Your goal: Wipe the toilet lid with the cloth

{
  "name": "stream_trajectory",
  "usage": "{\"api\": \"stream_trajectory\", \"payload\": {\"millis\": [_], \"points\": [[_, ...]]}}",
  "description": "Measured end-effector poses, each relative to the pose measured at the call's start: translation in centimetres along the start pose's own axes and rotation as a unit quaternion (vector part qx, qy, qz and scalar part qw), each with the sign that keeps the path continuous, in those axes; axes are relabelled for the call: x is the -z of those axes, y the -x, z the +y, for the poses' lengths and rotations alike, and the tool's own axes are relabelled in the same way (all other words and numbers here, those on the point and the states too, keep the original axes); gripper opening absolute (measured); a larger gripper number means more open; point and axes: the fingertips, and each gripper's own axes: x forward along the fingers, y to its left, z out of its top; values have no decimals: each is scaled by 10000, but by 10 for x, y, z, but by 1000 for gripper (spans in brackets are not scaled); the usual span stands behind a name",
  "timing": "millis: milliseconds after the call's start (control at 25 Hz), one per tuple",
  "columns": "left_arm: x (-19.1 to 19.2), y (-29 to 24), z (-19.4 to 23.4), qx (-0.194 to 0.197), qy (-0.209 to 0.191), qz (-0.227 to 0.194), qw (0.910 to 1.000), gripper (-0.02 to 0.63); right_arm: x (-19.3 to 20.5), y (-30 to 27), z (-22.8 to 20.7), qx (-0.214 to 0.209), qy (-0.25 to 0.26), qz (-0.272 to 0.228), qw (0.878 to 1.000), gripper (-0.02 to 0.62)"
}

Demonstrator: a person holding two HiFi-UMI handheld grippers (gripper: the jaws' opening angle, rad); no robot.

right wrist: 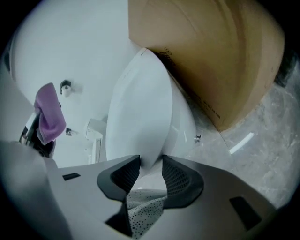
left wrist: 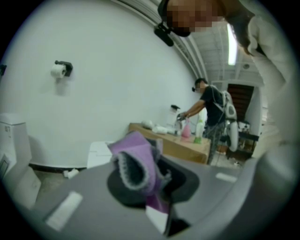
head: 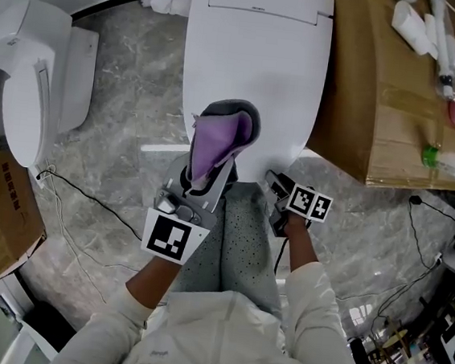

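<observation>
Cloth [head: 216, 140], purple on one face and grey on the other, is clamped in the left gripper [head: 211, 171]. Its jaws are closed on the cloth's lower part, and the rest stands up in a loose fold beyond the fingertips. In the head view the cloth hangs over the near edge of the closed white toilet lid [head: 256, 59], a little left of the edge's middle; whether it touches the lid cannot be told.

The right gripper [head: 279, 189] sits at the lid's near right corner. Its jaws stand apart and hold nothing; its own view shows the lid's rounded front rim in the gap between them, and contact with the pads cannot be made out.

A leg in spotted trousers [head: 242, 235] lies between the two grippers, just below the lid's near edge. A cardboard box [head: 364, 111] stands against the lid's right side, and a second toilet [head: 28, 75] stands well apart to the left on the marbled floor [head: 107, 173].
</observation>
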Motion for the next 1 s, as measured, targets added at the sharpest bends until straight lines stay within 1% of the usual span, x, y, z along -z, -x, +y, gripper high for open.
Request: {"api": "stream_trajectory", "payload": {"millis": [120, 200, 320, 440, 600, 1000], "points": [[-1, 2, 0, -10, 46, -12, 10000, 49, 1, 0, 4, 324, 397, 322, 9982, 149], [-1, 4, 0, -6, 59, 5, 10000, 49, 4, 2, 6, 364, 479, 354, 9976, 149], [-2, 4, -1, 30, 30, 45, 10000, 49, 1, 11, 11, 177, 267, 128, 9994, 129], [-5, 6, 0, 17, 72, 51, 10000, 49, -2, 19, 19, 75, 178, -64, 9998, 127], [-15, 11, 0, 8, 116, 33, 9999, 49, -5, 34, 32, -10, 54, -239, 9997, 120], [-47, 28, 6, -45, 174, 140, 9997, 49, -23, 82, 75, -161, -312, -825, 9960, 107]]}}
